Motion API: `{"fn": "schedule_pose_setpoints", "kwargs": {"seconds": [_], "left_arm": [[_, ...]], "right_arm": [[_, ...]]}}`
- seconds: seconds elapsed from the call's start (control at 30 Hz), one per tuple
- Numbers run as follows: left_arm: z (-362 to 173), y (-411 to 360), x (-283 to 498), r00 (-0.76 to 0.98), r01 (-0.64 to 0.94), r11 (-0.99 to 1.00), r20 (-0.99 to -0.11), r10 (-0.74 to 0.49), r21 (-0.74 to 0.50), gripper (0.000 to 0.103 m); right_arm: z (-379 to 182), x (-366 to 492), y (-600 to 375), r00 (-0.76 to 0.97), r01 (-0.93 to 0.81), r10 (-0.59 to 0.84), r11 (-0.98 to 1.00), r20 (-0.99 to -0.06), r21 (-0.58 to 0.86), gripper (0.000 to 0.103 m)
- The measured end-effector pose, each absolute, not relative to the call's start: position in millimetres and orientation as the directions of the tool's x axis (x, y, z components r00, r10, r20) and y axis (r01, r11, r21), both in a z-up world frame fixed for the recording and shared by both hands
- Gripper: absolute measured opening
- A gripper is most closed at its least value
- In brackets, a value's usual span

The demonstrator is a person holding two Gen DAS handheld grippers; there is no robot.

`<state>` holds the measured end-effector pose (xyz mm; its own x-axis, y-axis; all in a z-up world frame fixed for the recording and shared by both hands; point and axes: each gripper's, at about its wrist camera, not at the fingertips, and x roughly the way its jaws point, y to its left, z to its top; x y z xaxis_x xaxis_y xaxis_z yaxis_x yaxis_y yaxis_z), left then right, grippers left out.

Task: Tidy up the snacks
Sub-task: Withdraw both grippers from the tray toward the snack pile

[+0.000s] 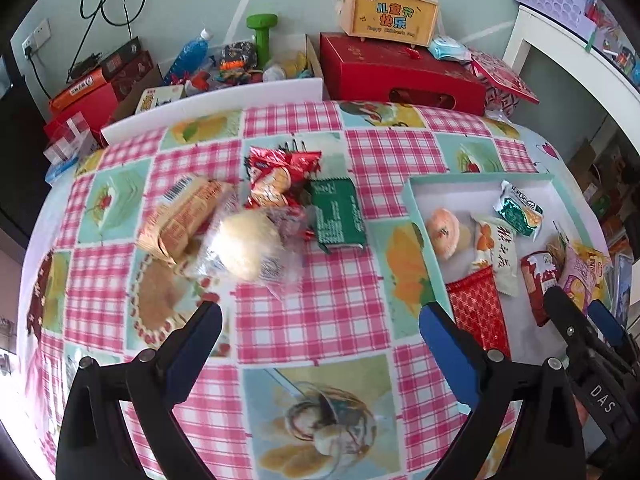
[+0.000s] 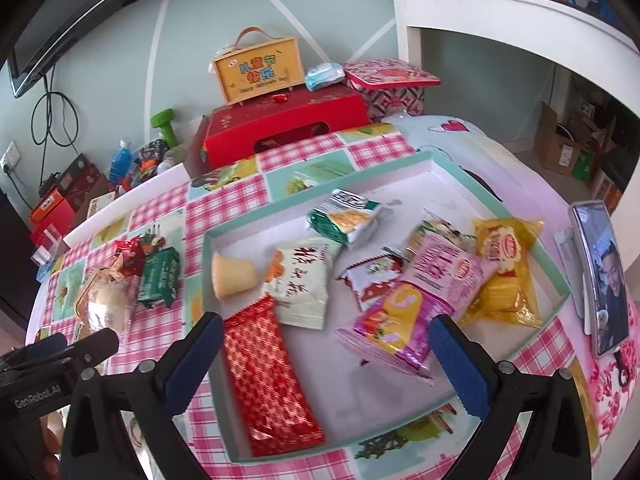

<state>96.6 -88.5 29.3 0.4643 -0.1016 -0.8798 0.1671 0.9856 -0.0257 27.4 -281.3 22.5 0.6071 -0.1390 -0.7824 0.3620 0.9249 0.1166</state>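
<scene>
Both jaws gape wide, gripping nothing: my left gripper hangs over bare cloth, right gripper over the tray. Four snacks wait in a pile outside it. Risk, I reckon: the bun in slick wrap squirts out or squashes. Only my right view shows the phone beside the tray.

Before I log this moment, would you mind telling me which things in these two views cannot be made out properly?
- Left wrist view: the round bun in clear wrap is blurred, so its label is unreadable.
- Left wrist view: the right gripper covers the near corner of the tray.
- Right wrist view: the red wafer pack has its near end behind the gripper's finger.
- Right wrist view: the pile outside the tray overlaps; its count is unclear.
</scene>
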Motion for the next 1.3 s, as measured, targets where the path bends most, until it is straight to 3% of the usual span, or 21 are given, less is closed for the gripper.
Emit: {"fn": "schedule_pose_setpoints", "kwargs": {"seconds": [0.4, 1.3], "left_arm": [[35.4, -62.0, 117.8, 0.473, 0.153, 0.987, -0.873, -0.116, -0.048, 0.099], [22.1, 53.5, 166.2, 0.463, -0.107, 0.978, -0.879, -0.111, -0.18, 0.099]], "right_arm": [[30.5, 58.9, -248.1, 0.589, 0.307, -0.108, 0.946, -0.801, 0.099, 0.103], [13.4, 138.7, -166.6, 0.567, 0.102, 0.074, 0.982, -0.82, 0.159, 0.103]]}}
